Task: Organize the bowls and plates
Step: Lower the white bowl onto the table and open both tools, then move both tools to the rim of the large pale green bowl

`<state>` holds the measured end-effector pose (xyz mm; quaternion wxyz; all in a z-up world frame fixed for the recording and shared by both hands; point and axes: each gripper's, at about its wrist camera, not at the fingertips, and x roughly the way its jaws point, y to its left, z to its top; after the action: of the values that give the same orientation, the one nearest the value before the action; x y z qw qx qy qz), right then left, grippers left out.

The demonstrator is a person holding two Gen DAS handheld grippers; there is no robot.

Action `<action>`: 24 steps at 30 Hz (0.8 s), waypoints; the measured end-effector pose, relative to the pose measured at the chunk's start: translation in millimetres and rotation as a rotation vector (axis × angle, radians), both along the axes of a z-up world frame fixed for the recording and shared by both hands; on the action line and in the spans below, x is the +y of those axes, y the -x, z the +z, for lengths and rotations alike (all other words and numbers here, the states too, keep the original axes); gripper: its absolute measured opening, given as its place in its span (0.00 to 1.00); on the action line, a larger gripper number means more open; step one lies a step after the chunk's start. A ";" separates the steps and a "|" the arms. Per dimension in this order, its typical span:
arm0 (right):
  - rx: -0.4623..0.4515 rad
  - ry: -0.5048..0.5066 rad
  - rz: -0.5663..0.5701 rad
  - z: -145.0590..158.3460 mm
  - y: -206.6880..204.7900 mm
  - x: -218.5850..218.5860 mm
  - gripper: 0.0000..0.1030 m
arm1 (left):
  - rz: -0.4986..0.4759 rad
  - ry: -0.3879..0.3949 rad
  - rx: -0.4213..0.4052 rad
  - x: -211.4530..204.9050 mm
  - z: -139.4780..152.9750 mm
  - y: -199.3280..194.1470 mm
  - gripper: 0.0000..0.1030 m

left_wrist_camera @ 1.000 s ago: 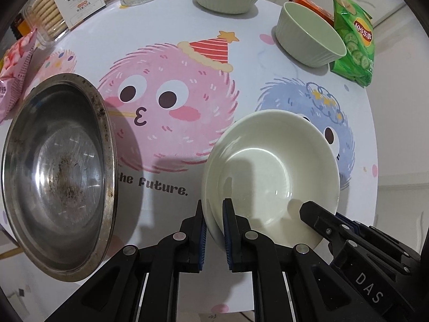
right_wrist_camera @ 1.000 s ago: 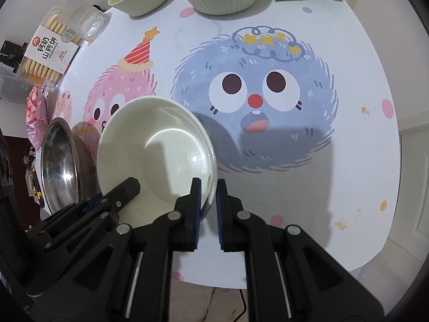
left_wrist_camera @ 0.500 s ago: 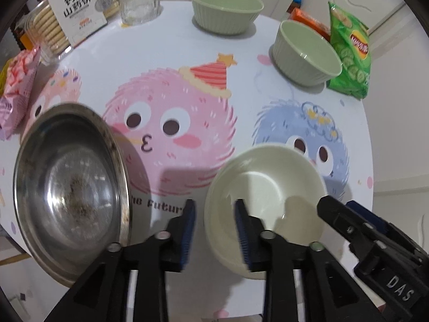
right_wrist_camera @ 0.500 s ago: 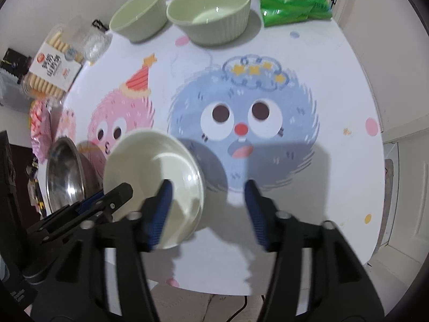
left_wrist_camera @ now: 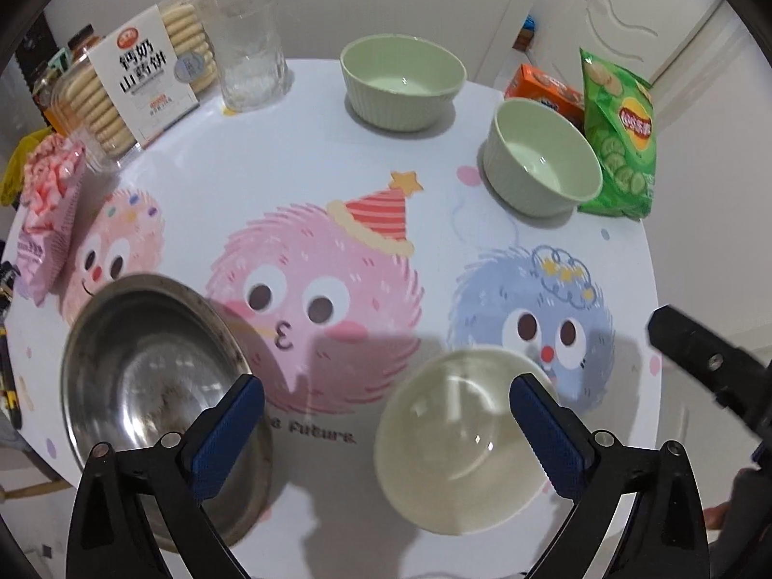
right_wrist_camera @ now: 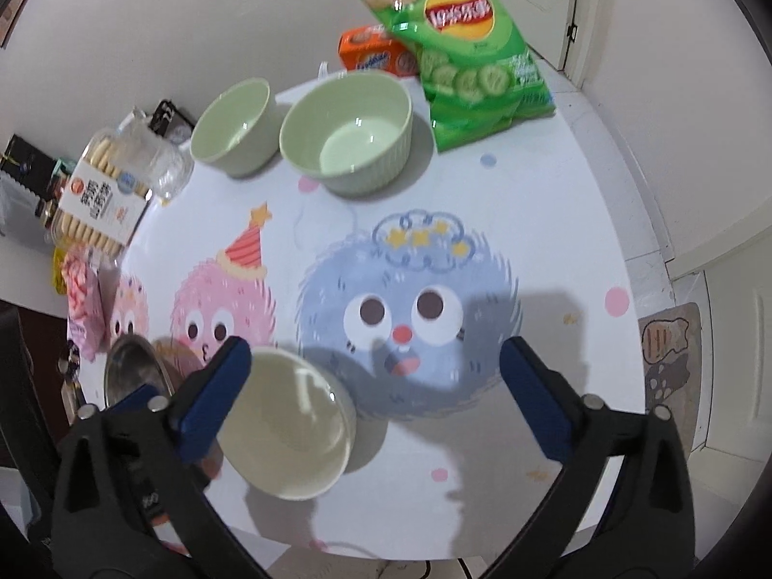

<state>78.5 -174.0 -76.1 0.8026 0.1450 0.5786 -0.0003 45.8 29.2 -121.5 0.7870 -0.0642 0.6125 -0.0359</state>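
Observation:
A white bowl (left_wrist_camera: 458, 439) rests upright on the round printed table (left_wrist_camera: 299, 154) near its front edge; it also shows in the right wrist view (right_wrist_camera: 287, 417). My left gripper (left_wrist_camera: 386, 427) is open and raised above it, empty. My right gripper (right_wrist_camera: 374, 393) is open and empty, the bowl just inside its left finger. A steel plate (left_wrist_camera: 154, 386) lies at the front left, also in the right wrist view (right_wrist_camera: 132, 371). Two green ribbed bowls stand at the back (left_wrist_camera: 403, 79) (left_wrist_camera: 543, 157), also in the right wrist view (right_wrist_camera: 236, 125) (right_wrist_camera: 347, 130).
A biscuit box (left_wrist_camera: 140, 82), a glass (left_wrist_camera: 251, 67) and a pink snack bag (left_wrist_camera: 48, 212) stand at the back left. A green chip bag (left_wrist_camera: 620, 140) and an orange box (left_wrist_camera: 543, 89) are at the back right. The right gripper's body (left_wrist_camera: 714, 366) shows at the right.
Both grippers were shut on the white bowl's rim; they have opened wide, let it go and drawn back and up. The bowl now sits on the table.

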 end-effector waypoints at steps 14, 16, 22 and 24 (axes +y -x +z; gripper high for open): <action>-0.036 0.021 0.079 20.6 -81.0 37.0 1.00 | 0.030 0.002 -0.021 26.9 12.3 -81.9 1.00; -0.031 0.025 0.108 20.1 -100.9 47.3 1.00 | 0.030 0.005 -0.021 28.3 11.7 -96.5 1.00; -0.031 0.049 0.168 17.3 -156.0 76.1 1.00 | 0.047 0.023 0.004 34.5 3.7 -144.9 1.00; -0.032 0.042 0.188 15.0 -170.9 83.4 1.00 | 0.055 0.031 0.013 36.7 0.2 -160.3 1.00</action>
<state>249.4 -90.6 -61.1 0.8110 0.0732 0.5768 0.0649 206.1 65.9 -121.3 0.7827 -0.0932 0.6149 -0.0234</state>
